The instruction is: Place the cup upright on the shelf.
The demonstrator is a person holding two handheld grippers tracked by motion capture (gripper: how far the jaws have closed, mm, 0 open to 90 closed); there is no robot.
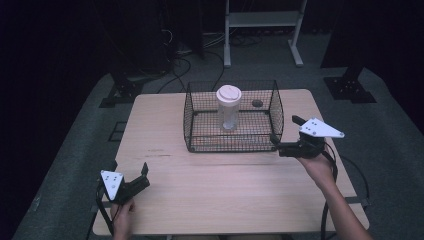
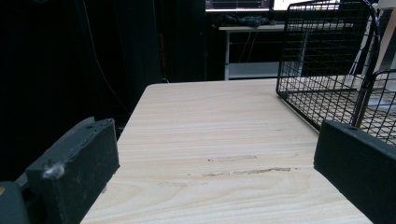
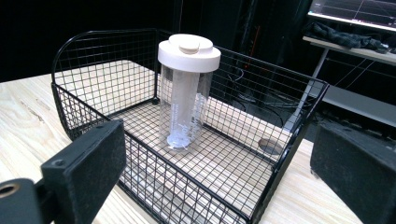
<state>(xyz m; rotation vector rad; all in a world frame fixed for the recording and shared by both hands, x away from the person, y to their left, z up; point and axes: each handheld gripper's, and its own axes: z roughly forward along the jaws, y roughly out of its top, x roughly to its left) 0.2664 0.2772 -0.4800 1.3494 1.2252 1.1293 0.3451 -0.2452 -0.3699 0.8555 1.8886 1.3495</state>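
Observation:
A black wire basket (image 1: 188,120) stands on the far middle of the wooden table (image 1: 225,185). In it a clear jar (image 1: 229,107) with a white lid stands upright. My right gripper (image 1: 284,129) is open beside the basket's right front corner, jaws towards it. In the right gripper view the jar (image 3: 187,93) stands inside the basket (image 3: 84,107), beyond my open right gripper (image 3: 219,177). My left gripper (image 1: 146,176) is open near the table's front left edge, holding nothing. In the left gripper view my left gripper (image 2: 215,172) is over bare wood, with the basket (image 2: 322,70) at the upper right.
A small dark round spot (image 1: 257,103) lies on the table behind the basket's right side. A white metal frame (image 1: 262,20) and cables (image 1: 180,65) stand on the floor beyond the table. Faint scuff marks (image 2: 243,170) cross the wood in front of the left gripper.

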